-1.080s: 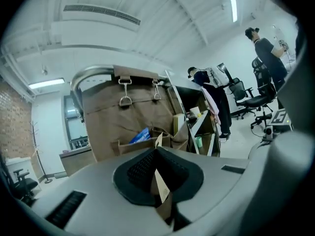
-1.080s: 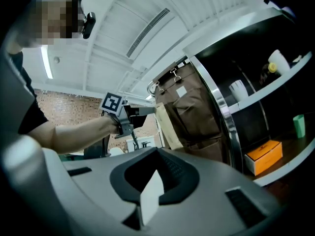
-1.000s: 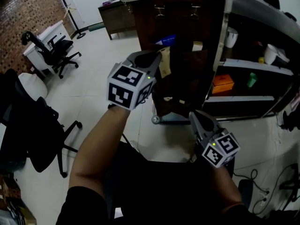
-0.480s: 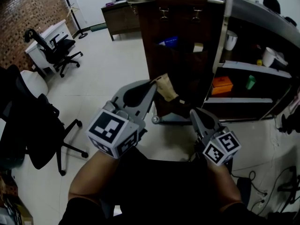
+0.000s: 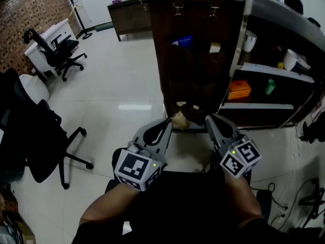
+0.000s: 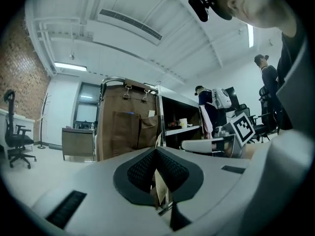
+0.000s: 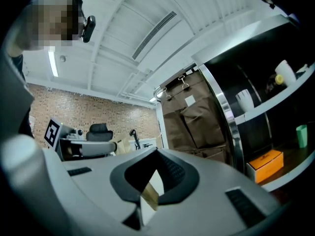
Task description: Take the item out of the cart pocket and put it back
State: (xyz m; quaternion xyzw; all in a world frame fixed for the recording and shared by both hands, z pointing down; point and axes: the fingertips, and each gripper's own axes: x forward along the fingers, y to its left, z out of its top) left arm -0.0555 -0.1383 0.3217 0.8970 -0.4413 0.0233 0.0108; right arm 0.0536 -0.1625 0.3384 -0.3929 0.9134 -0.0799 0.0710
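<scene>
Head view: left claw (image 5: 170, 122) pinches tan item (image 5: 179, 119), out of the cart pocket (image 5: 195, 60) and low in front of it. Left gripper view: pads clamp the item (image 6: 160, 188). Right gripper view: right claw (image 7: 157, 150) closed on a tan-white strip (image 7: 149, 196), can't tell what. Likely next: lift, slide item back into pocket.

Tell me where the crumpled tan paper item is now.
Head view, low centre: the crumpled tan paper item is clamped in the left gripper, near the brown cart foot, left of the right gripper.

Cart (image 5: 195, 50) is set straight ahead; shelves (image 5: 259, 106) just R of it, chairs (image 5: 58, 55) well L. Item (image 5: 180, 120) is held in L gripper (image 5: 169, 122) before cart's foot, R gripper (image 5: 209, 119) beside.
</scene>
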